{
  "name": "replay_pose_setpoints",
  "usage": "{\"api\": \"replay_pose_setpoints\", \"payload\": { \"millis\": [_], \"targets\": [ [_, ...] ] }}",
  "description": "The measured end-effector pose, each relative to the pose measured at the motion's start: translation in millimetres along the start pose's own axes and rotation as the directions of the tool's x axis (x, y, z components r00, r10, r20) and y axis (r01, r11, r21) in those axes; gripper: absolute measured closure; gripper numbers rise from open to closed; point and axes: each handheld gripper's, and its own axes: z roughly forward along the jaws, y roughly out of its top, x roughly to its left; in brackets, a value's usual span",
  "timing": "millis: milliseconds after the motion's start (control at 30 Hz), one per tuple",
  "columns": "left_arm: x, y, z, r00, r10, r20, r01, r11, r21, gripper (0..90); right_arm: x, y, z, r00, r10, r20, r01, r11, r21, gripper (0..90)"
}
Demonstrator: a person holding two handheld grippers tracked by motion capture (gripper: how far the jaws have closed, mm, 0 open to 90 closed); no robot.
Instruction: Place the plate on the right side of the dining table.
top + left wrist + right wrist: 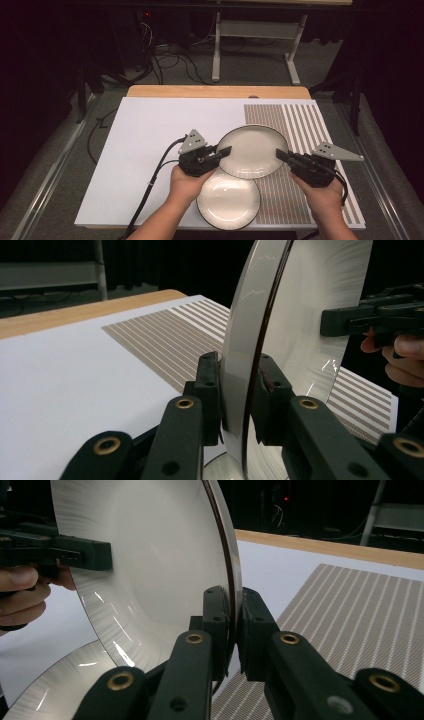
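A white plate with a dark rim (252, 150) hangs above the table, held from both sides. My left gripper (226, 151) is shut on its left rim, and in the left gripper view the plate (300, 320) stands edge-on between the pads (208, 385). My right gripper (281, 155) is shut on the right rim; in the right gripper view the plate (150, 555) sits between the pads (216, 615). A second white plate (228, 199) lies flat on the table below, partly under the held one, and shows low in the right gripper view (65, 680).
A white board (150, 150) covers the table, with a brown striped mat (305, 130) on its right part. A wooden edge (215, 91) runs along the back. Beyond it, cables and a metal frame (255, 40) stand on the floor.
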Motion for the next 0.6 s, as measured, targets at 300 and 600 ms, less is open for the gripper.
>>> {"api": "replay_pose_setpoints", "payload": {
  "millis": [300,600],
  "targets": [
    [-6.8,5.2,32.8,0.9996,-0.006,0.029,0.005,0.9983,0.059,76.0,-20.0,-4.6,-15.3,0.9980,0.012,0.062,-0.011,1.000,-0.004,85.4],
    [-16.8,10.3,60.7,0.9992,0.006,0.040,-0.009,0.9957,0.092,75.9,-40.0,-12.6,-31.1,0.9923,0.036,0.118,-0.034,0.999,-0.019,85.0]
  ]
}}
